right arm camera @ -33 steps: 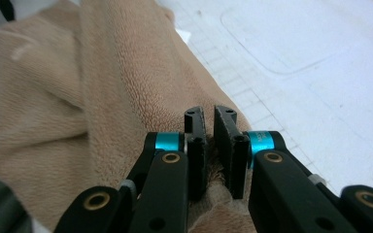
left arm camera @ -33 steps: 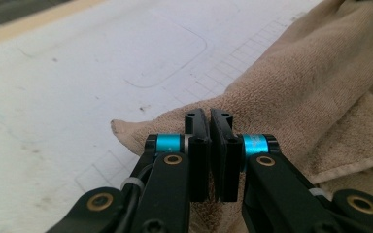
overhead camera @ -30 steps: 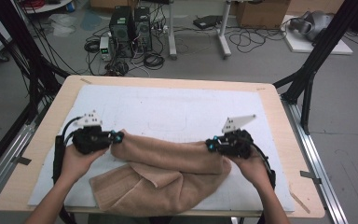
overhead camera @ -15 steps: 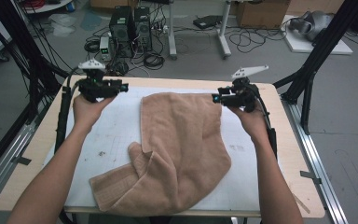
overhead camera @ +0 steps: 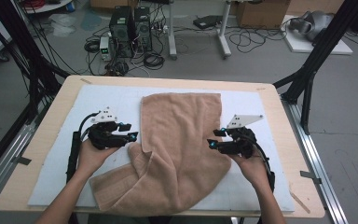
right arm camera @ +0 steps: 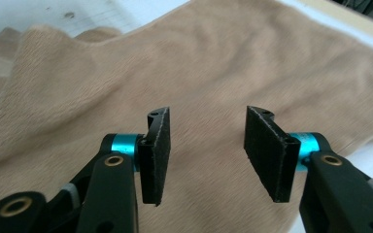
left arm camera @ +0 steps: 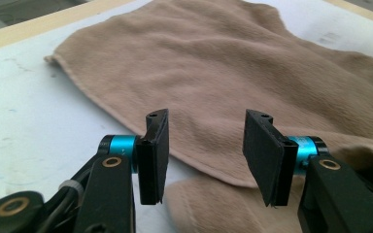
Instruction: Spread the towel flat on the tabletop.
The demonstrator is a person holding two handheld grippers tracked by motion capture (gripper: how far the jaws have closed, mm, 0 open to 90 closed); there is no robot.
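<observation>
A tan towel point(overhead camera: 182, 140) lies on the white mat point(overhead camera: 261, 116). Its far part is spread flat, and its near part is rumpled toward the front left. My left gripper point(overhead camera: 133, 136) hovers at the towel's left edge, and my right gripper point(overhead camera: 210, 143) is over its right side; both point inward. In the left gripper view, the left gripper point(left arm camera: 206, 155) stands open above the towel's point(left arm camera: 233, 73) hem. In the right gripper view, the right gripper point(right arm camera: 206, 155) is open over the towel's point(right arm camera: 199, 63) plush surface. Both pairs of jaws have just been opening, with nothing pinched between them.
The mat covers a wooden table point(overhead camera: 37, 140) with metal rails along both sides. Black frame struts point(overhead camera: 307, 74) rise at the far right and far left corners. Computers point(overhead camera: 130, 23) and cables sit on the floor behind the table.
Both hands carried the towel's edge to the far side of the table, let it go there, and came back toward the near middle. The grippers went from shut on the cloth to open.
</observation>
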